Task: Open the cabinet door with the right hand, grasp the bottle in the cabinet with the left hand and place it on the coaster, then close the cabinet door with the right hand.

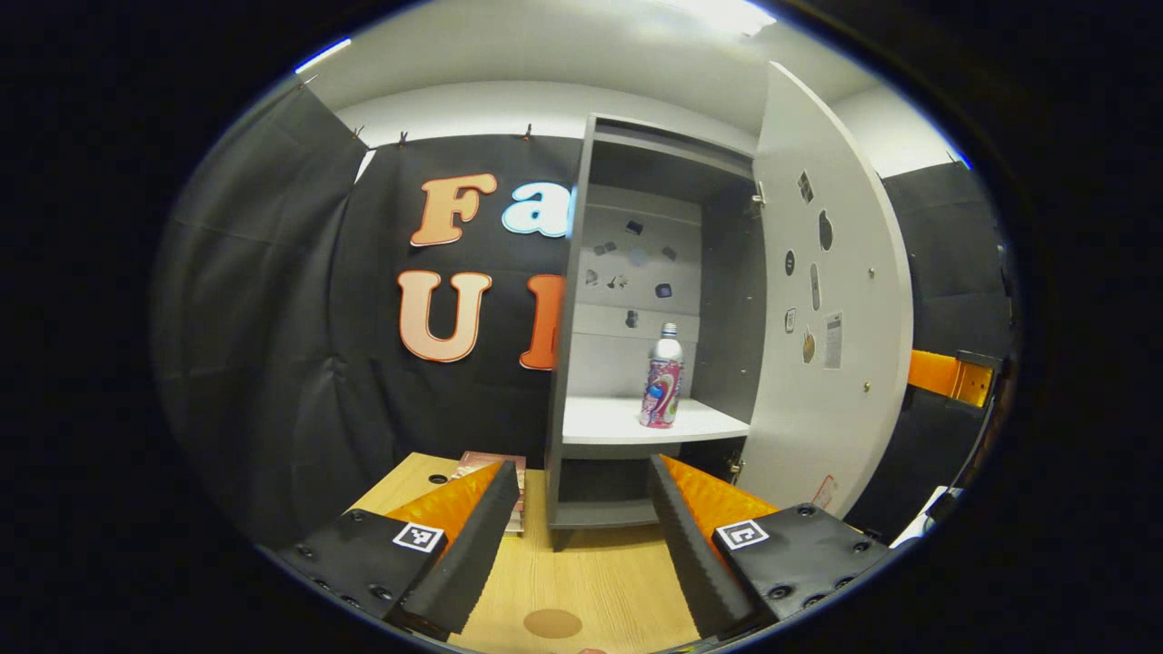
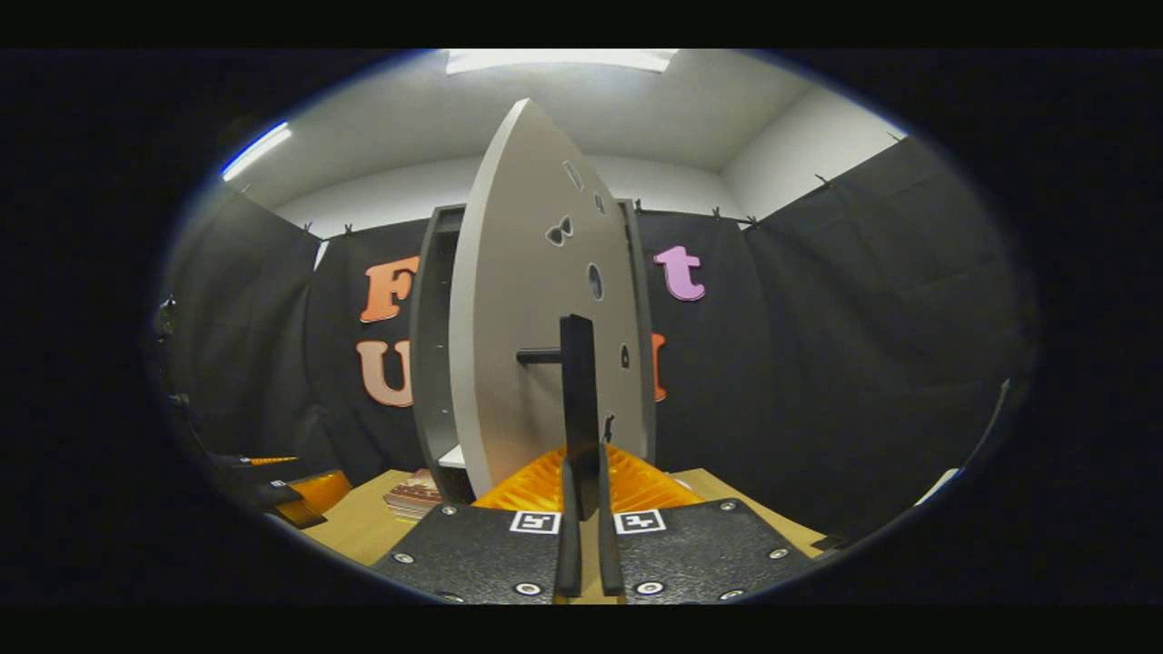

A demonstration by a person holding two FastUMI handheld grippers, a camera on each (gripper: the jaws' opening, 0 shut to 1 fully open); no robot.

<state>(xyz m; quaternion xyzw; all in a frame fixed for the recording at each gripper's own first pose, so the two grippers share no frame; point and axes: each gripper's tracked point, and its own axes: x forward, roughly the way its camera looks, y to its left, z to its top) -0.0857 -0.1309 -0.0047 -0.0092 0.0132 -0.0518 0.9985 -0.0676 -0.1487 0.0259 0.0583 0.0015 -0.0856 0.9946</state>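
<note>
Cabinet (image 1: 581, 272): grey, standing on the wooden desk (image 1: 600, 572); its upper compartment holds one bottle on a white shelf (image 1: 609, 420), the lower compartment looks dark and its contents cannot be made out.
Bottle (image 1: 662, 380): upright near the shelf's front right, silver cap, pink patterned wrap.
Cabinet door (image 1: 831, 300): swung wide open to the right, small stickers on its inner face.
Coaster (image 1: 552, 623): round brown disc on the desk between the left gripper's fingers, well apart from the bottle.
Left gripper (image 1: 581, 545): fingers spread apart, grasping nothing, aimed at the cabinet.
Right gripper (image 2: 581, 536): fingers clenched on the dark door handle (image 2: 578, 409), door edge-on before it.
Stack beside cabinet (image 1: 495, 472): flat items partly hidden behind the left finger; what they are is unclear.
</note>
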